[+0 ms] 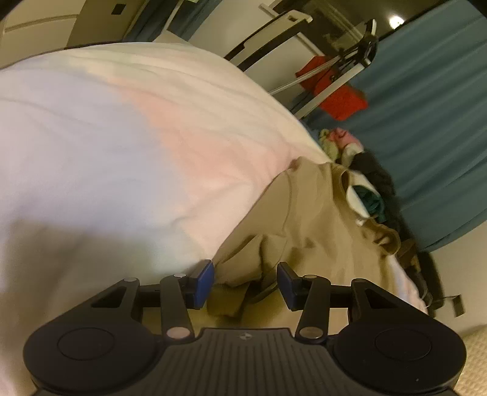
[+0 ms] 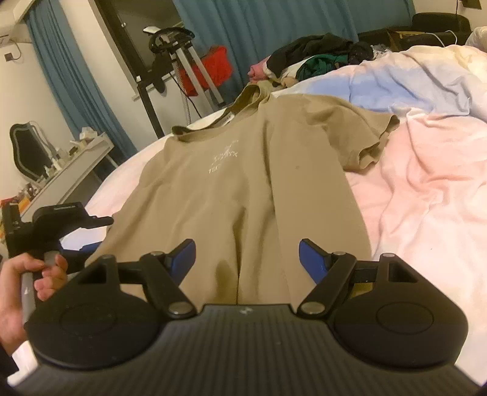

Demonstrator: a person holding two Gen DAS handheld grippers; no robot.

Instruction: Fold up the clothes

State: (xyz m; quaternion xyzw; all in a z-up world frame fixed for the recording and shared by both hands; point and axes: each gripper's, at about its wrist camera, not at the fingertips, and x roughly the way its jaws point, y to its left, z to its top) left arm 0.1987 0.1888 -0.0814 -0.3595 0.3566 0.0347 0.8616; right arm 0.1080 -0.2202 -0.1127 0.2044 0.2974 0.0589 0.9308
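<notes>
Closest in, the right gripper (image 2: 246, 259) is spread wide with nothing between its blue-padded fingers (image 2: 310, 259), hanging right over the bottom hem of the tan short-sleeved t-shirt with a small white chest print (image 2: 243, 170). The shirt lies face up and mostly flat, stretching away from that gripper, collar at the far end, one sleeve rumpled off to the right. Off to its left, a hand (image 2: 33, 274) grips the handle of the other tool. The left gripper (image 1: 246, 281) is open too, with a bunched fold of the same tan shirt poking up between its pads, though not pinched as far as I can see. Everything sits on a pastel pink, blue and white tie-dye bedsheet (image 2: 426, 182). Beyond the collar there's a heap of dark and mixed-colour clothes (image 2: 319, 54), and behind that teal curtains (image 2: 274, 27).
</notes>
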